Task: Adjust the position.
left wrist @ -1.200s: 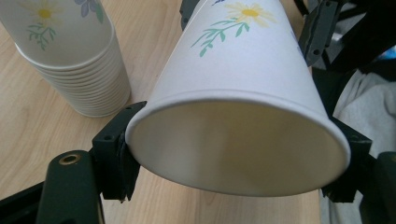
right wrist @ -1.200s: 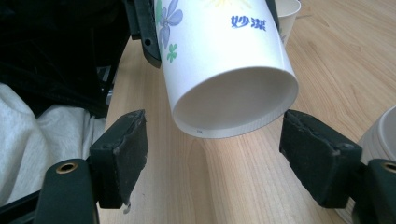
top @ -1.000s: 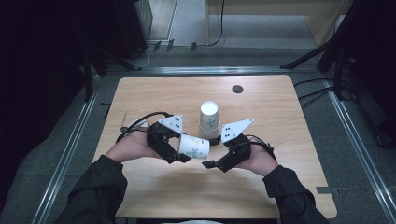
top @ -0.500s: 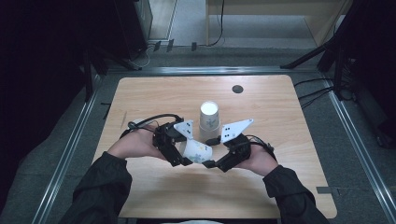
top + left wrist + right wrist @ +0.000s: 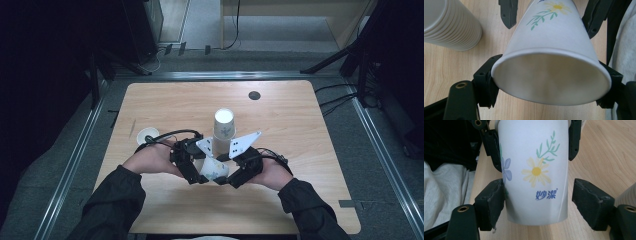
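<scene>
One flowered paper cup [image 5: 214,168] held over the desk [image 5: 300,130], left gripper [image 5: 196,172] pinching its rim; right gripper [image 5: 231,176] jaws just closing around its base, one pad apart; one cup stack [image 5: 223,129] behind; one loose cup [image 5: 147,135] left

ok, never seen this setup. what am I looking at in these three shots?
No robot: a person holds a pair of tongs in each hand at a wooden table. The wide shot comes from a fixed camera above, looking down. The other two come from cameras riding on each pair, looking along its black jaws. On the table are a stack of paper cups and, at left, a small white thing I can't identify. The left tongs clamp a flowered cup at its rim. The right tongs have just been closing around its base: one pad touches, the other shows a gap.
</scene>
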The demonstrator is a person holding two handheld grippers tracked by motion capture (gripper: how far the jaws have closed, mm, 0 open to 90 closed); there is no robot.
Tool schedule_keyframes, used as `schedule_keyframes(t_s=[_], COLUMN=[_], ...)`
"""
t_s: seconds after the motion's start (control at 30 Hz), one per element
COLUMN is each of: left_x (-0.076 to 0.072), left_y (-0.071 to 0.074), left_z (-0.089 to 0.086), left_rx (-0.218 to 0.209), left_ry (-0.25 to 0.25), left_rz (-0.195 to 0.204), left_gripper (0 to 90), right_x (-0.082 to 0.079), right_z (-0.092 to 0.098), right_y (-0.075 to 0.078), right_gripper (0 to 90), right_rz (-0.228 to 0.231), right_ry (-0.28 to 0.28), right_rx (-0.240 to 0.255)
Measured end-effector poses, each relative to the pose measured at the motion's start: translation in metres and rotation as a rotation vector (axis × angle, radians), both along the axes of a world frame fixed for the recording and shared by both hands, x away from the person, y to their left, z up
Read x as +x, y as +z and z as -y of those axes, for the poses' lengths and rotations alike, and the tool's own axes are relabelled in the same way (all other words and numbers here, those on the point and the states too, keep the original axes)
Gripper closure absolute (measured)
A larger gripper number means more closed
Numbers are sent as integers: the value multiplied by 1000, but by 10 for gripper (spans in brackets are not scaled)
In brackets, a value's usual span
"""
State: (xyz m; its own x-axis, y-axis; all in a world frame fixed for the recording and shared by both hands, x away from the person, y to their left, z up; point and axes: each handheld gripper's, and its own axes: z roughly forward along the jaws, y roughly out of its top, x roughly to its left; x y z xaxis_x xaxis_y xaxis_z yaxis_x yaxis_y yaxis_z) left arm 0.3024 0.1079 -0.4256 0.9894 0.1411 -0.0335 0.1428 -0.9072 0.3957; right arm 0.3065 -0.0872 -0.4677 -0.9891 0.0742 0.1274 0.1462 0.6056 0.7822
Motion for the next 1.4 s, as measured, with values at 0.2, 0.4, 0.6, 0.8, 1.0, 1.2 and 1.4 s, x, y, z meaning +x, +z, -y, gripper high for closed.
schedule_keyframes(t_s=[0.2, 0.4, 0.6, 0.8, 1.0, 1.2, 1.4], left_x=[3, 3, 4, 3, 2, -1, -3], left_y=[-2, 1, 5, 10, 12, 6, 1], left_z=[0, -4, -15, -32, -45, -47, -44], left_rx=[-4, -55, -127, -223, -339, -451, -520], left_ry=[4, 20, 49, 95, 141, 179, 198], left_rz=[-7, -3, 3, 14, -5, -26, -34], left_gripper=[227, 187, 168, 168, 168, 168, 164], right_x=[-1, 0, 2, 4, 5, 5, 6], right_z=[-4, -2, 7, 14, 16, 16, 17], right_y=[-1, 4, 10, 14, 17, 17, 17], right_gripper=[332, 333, 333, 333, 333, 332, 332], right_rz=[3, 20, 23, 20, 0, -2, -18], right_ry=[1, -1, -24, -32, -36, -32, -33], right_rx=[-18, 5, 58, 110, 148, 166, 189])
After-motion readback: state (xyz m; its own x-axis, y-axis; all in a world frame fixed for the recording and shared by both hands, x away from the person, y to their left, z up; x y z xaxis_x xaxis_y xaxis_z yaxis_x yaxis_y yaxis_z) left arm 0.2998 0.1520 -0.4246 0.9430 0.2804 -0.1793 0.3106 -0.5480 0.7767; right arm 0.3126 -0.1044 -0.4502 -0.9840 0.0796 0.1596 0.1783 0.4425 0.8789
